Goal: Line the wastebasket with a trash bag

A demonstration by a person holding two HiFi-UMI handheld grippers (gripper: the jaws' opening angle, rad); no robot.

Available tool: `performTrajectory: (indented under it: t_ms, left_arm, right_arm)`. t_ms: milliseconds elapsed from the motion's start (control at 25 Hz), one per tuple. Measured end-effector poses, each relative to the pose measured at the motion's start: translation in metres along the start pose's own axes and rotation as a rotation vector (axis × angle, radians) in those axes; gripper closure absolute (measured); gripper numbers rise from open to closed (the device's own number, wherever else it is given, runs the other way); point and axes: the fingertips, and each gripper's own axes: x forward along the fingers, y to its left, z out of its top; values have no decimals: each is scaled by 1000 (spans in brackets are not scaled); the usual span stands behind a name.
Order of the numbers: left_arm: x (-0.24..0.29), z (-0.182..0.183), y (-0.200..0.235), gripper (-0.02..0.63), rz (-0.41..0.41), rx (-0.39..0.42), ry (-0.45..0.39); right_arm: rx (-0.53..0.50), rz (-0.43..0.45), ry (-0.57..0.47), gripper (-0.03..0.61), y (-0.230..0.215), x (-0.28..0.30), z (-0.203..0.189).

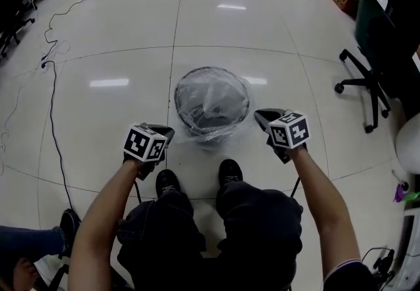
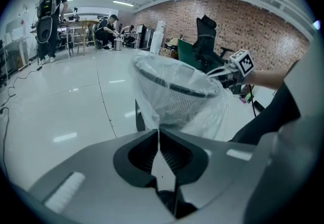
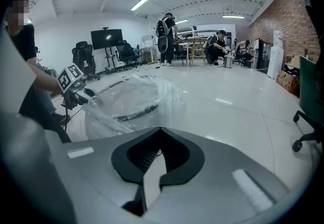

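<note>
Left gripper view shows the left gripper (image 2: 158,131) with its jaws closed to a thin line, seemingly pinching a fold of the clear plastic trash bag (image 2: 207,117) that runs down to their tips. The right gripper (image 3: 160,128) is closed too, just beside the film; whether it grips any cannot be told. Between them stands the round black wire-mesh wastebasket (image 1: 211,70), with the bag inside it and draped over its rim, loose on the near side. The step looks like seating the overhang. Next, the film likely needs drawing down evenly around the wastebasket's rim.
</note>
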Motion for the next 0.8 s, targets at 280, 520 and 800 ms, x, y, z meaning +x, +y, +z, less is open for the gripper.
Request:
performTrajectory:
  t_ms: [280, 520, 800]
  left_arm:
    - [20, -13, 5, 591, -15, -20, 32]
    - [33, -15, 12, 592, -8, -24, 45]
    - [47, -21, 19, 592, -13, -26, 69]
  right_arm:
    - [18, 8, 21, 577, -5, 24, -10]
    - [34, 1, 18, 577, -15, 39, -9]
    - [87, -36, 5, 577, -34, 53, -10]
